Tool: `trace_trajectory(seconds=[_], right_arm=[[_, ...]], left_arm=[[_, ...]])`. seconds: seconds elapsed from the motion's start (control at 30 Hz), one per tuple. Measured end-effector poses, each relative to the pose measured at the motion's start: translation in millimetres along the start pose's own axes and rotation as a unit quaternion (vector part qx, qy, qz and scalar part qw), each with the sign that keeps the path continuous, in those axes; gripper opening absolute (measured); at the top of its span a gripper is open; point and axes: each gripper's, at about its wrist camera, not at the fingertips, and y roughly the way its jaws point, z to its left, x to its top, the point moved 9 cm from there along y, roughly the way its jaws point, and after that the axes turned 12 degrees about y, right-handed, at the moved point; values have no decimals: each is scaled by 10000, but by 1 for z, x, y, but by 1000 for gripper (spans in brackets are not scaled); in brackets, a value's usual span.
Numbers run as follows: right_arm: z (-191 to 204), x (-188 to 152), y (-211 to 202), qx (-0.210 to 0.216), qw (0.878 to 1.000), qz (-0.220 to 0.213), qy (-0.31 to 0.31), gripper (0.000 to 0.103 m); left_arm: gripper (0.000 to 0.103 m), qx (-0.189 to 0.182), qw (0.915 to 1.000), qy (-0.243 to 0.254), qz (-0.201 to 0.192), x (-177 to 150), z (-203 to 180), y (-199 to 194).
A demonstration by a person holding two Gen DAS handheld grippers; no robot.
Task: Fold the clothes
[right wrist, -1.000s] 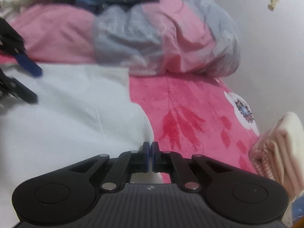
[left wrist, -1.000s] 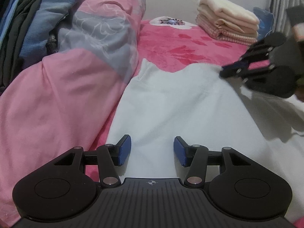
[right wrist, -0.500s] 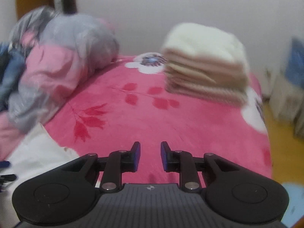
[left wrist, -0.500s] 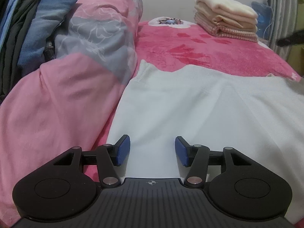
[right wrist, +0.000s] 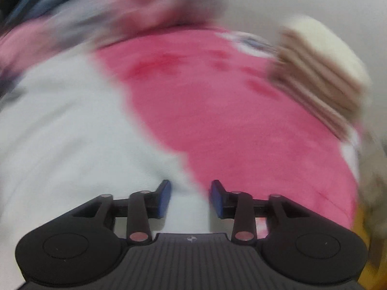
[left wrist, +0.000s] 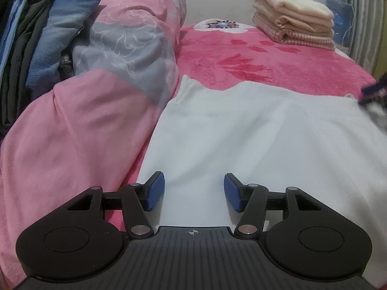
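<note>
Your white garment (left wrist: 241, 130) lies spread flat on the bed (left wrist: 278, 62), not yet folded. Your left tool (left wrist: 194, 191) hovers over it, parted and empty. Your right tool (right wrist: 190, 199) is opening over its edge, gripping nothing.

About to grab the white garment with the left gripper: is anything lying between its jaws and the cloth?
Nothing visible. The left gripper is open directly over the white garment, bare cloth between its jaws.

A rumpled pink-and-grey duvet (left wrist: 116, 55) lies beside the pink floral blanket (left wrist: 278, 65) (folded towels (left wrist: 293, 23) stacked at its far end).
</note>
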Motion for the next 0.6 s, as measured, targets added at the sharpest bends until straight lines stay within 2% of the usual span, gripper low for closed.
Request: trace_trajectory(seconds=[0.07, 0.13, 0.2, 0.23, 0.27, 0.3, 0.33, 0.43, 0.5, 0.53, 0.57, 0.6], right_arm=[[-39, 8, -3, -444, 9950, -107, 893, 35], [-71, 2, -17, -10, 9783, -46, 2073, 36], [-94, -15, -37, 470, 9500, 22, 3088, 40], [-102, -26, -46, 597, 9373, 38, 3434, 47], [-109, -36, -54, 690, 9258, 61, 3717, 55], [-113, -45, -58, 696, 9203, 106, 3849, 59], [-115, -54, -60, 666, 9184, 162, 3897, 63], [-113, -71, -61, 611, 9211, 280, 3835, 62], [-107, -72, -57, 652, 9280, 294, 3658, 58], [-104, -73, -53, 621, 9321, 321, 3554, 51], [-103, -74, -48, 557, 9355, 350, 3472, 30], [-103, -74, -48, 538, 9357, 305, 3473, 13]], left_arm=[[55, 29, 10000, 3, -3, -1, 1, -2], [56, 57, 10000, 11, -3, -2, 2, -4], [56, 77, 10000, 23, 1, -2, 3, -6], [56, 85, 10000, 24, 5, -3, 4, -7], [56, 91, 10000, 12, 14, -3, 4, -7], [56, 97, 9999, -4, 25, -2, 4, -7], [56, 107, 9999, -1, 32, -2, 4, -7], [56, 154, 9998, 78, 35, -1, 2, -9], [56, 190, 9997, 128, 33, -3, 0, -10], [56, 212, 9997, 136, 29, -4, 0, -11], [56, 232, 9996, 149, 11, -4, 0, -11], [56, 256, 9995, 170, -12, -5, 0, -11]])
